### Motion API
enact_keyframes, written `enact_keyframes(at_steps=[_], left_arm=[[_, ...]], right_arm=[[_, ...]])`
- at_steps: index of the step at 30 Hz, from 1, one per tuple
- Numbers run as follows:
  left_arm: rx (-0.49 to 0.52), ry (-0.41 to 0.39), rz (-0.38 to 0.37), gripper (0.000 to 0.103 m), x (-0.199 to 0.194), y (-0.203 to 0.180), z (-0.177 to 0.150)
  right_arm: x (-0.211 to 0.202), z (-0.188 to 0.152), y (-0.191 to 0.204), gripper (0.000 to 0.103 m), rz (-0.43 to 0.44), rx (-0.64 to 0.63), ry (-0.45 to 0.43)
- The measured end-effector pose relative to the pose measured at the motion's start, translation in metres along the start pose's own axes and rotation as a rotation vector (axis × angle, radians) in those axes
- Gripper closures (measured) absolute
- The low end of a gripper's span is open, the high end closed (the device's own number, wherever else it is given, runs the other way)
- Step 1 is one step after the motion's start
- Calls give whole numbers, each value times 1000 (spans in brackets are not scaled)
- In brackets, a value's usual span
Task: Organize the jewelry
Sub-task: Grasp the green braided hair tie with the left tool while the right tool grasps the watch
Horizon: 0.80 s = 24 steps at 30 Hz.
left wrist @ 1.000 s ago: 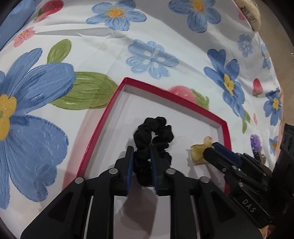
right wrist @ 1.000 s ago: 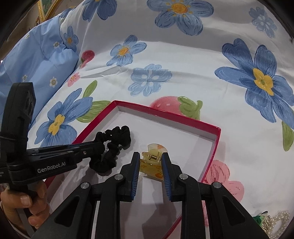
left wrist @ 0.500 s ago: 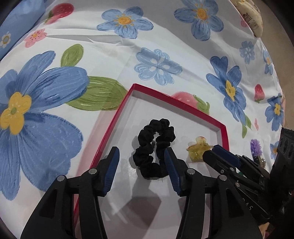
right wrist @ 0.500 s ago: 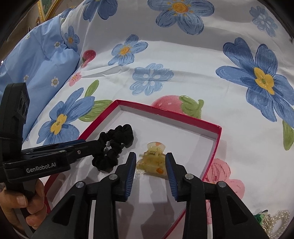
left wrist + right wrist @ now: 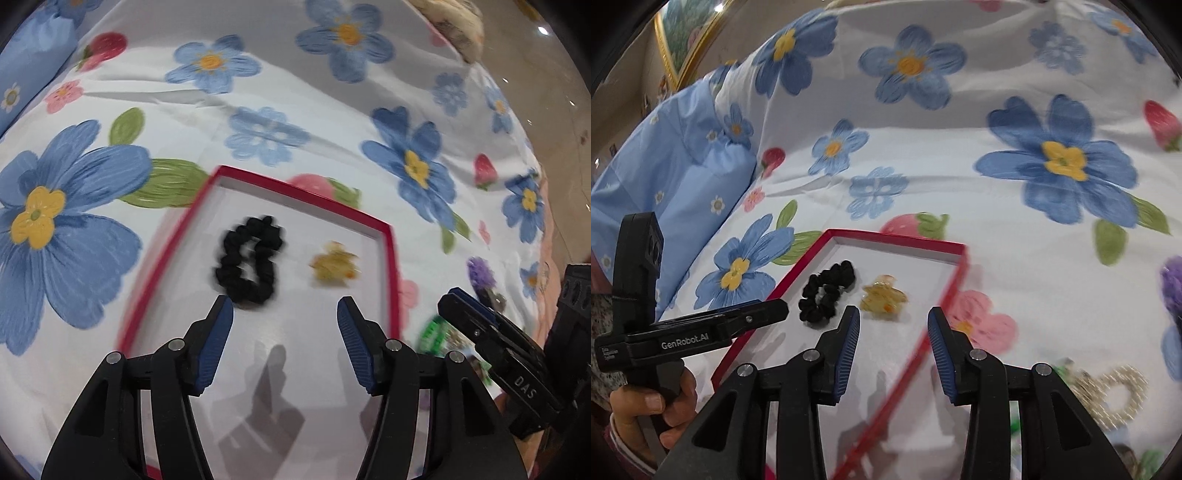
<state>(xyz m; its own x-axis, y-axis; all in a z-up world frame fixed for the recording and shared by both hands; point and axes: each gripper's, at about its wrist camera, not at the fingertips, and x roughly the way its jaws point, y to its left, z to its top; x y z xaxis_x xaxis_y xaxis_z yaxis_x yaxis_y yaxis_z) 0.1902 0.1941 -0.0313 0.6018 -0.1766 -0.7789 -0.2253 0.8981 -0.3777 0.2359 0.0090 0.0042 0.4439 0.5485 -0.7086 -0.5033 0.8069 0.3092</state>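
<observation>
A red-rimmed box [image 5: 390, 266] [image 5: 798, 273] with a white floor lies on the flowered bedspread. Inside it rest a black scrunchie [image 5: 251, 260] [image 5: 826, 293] and, to its right, a yellow hair claw [image 5: 334, 264] [image 5: 882, 297]. My left gripper [image 5: 284, 314] hovers above the box's near part, jaws opening, nothing between them. My right gripper [image 5: 892, 323] is lifted over the box's right rim, jaws opening and empty; the claw lies free just beyond its left finger. Each gripper shows in the other's view, the right gripper [image 5: 480, 325] from the right and the left gripper [image 5: 750, 314] from the left.
Loose pieces lie on the bedspread right of the box: a purple hair piece [image 5: 480, 273] [image 5: 1172, 291], a green item [image 5: 436, 332] and a pearl piece [image 5: 1115, 391]. A light blue pillow [image 5: 676, 173] sits at far left. A hand [image 5: 650, 406] grips the left tool's handle.
Both grippers let go of their pieces, opened and drew back and upward. The scrunchie and the claw now lie free on the box floor.
</observation>
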Motion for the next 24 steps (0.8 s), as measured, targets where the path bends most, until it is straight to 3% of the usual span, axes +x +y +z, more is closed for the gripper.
enact_keyframes(at_steps=[13, 24], left_arm=[[140, 28, -104, 45, -14, -79, -32], [242, 68, -106, 45, -1, -122, -47]], right_arm=[[-85, -45, -69, 61, -110, 139, -53], [-127, -78, -115, 57, -192, 216, -70]])
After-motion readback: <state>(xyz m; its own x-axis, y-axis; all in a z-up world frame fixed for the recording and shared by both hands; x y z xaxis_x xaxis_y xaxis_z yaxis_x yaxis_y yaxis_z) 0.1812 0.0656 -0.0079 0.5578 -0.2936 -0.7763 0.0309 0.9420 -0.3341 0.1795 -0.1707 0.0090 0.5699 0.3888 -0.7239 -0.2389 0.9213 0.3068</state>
